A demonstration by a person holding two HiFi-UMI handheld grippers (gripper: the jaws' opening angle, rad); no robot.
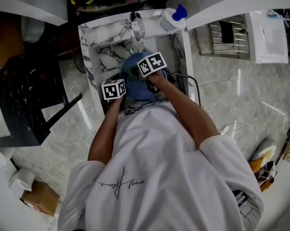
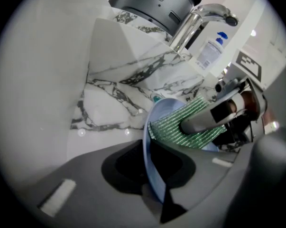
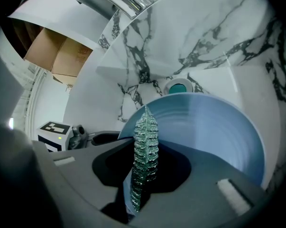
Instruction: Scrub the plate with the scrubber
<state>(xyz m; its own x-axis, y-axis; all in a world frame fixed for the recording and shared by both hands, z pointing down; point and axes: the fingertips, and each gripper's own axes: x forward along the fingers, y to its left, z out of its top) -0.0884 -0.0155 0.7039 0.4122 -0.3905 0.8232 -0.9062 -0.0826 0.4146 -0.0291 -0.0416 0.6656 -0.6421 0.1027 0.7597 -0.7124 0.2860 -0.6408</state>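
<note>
Over the marble sink (image 1: 102, 46), a blue plate (image 1: 135, 83) stands on edge. My left gripper (image 1: 117, 91) is shut on its rim; the left gripper view has the plate (image 2: 147, 156) edge-on between the jaws of the left gripper (image 2: 152, 177). My right gripper (image 1: 152, 70) is shut on a green striped scrubber (image 3: 144, 151), which the right gripper view has edge-on in front of the plate's face (image 3: 214, 127). In the left gripper view the scrubber (image 2: 183, 125) lies flat against the plate with the right gripper (image 2: 218, 115) behind it.
A chrome faucet (image 1: 136, 29) rises at the back of the sink, with a white bottle with a blue cap (image 1: 172, 17) to its right. The sink drain (image 3: 179, 86) shows beyond the plate. A metal rack (image 1: 226, 35) stands at the right.
</note>
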